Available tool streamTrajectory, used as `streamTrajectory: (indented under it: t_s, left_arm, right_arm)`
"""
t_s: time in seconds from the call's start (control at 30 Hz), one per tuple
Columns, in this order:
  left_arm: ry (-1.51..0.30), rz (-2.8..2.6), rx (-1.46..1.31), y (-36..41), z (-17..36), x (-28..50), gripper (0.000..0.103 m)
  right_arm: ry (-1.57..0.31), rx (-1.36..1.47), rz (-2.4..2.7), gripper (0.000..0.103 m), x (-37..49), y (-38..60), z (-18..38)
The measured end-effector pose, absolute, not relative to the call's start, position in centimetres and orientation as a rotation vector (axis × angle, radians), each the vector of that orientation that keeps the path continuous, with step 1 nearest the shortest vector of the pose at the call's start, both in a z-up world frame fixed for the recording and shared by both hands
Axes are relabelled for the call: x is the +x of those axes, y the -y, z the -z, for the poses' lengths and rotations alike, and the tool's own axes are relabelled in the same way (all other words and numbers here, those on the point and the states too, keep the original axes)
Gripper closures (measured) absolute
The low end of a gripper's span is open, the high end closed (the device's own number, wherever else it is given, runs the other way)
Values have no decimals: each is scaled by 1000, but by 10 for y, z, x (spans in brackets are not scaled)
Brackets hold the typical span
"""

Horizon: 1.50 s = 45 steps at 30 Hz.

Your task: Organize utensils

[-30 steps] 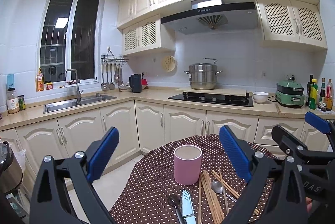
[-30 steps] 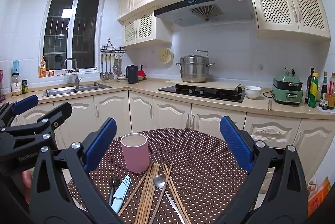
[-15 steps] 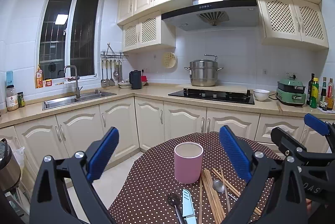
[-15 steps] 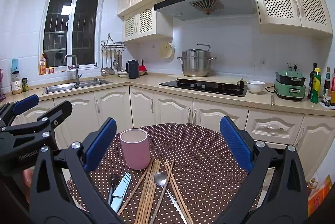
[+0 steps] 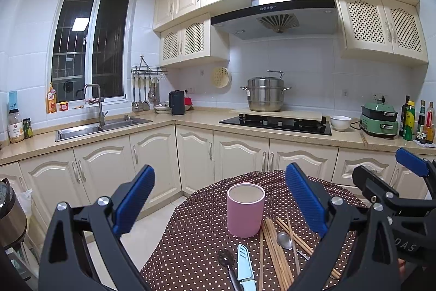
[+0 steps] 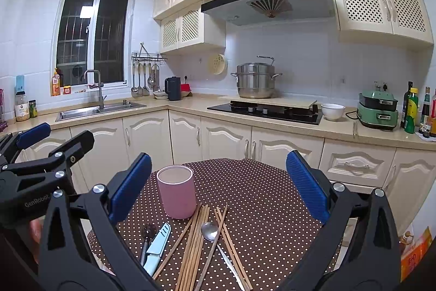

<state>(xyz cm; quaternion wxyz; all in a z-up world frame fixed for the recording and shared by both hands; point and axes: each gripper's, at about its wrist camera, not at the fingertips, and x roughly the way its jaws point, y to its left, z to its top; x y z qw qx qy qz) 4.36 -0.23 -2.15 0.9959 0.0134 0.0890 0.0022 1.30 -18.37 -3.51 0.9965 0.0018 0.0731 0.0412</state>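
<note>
Careful: both your left gripper (image 5: 219, 205) and right gripper (image 6: 218, 189) hang with jaws apart, empty. The crossed wooden chopsticks (image 6: 200, 239) and steel spoon (image 6: 209, 231) lie touching at lower centre; pinching one could scatter the others, or tip the tall pink cylindrical cup (image 6: 177, 191) just beside them on the polka-dot desk (image 6: 259, 198).

Pink cup (image 6: 176, 191), brown polka-dot tablecloth (image 6: 261, 198)

Both views tilt upward a touch: the pink cup (image 5: 245, 209) and the chopsticks (image 6: 194, 242) sit lower in frame now, more ceiling shows above the cabinets, and the right hand-held gripper (image 6: 218, 187) has eased slightly closer to the bench (image 6: 261, 182).
</note>
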Motion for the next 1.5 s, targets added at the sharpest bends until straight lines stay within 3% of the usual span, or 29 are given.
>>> streamTrajectory:
  t_s: [1.5]
  left_arm:
    - [-287,-6,47,6,40,65,8]
  right_arm:
    - [-239,17,-87,6,32,187,57]
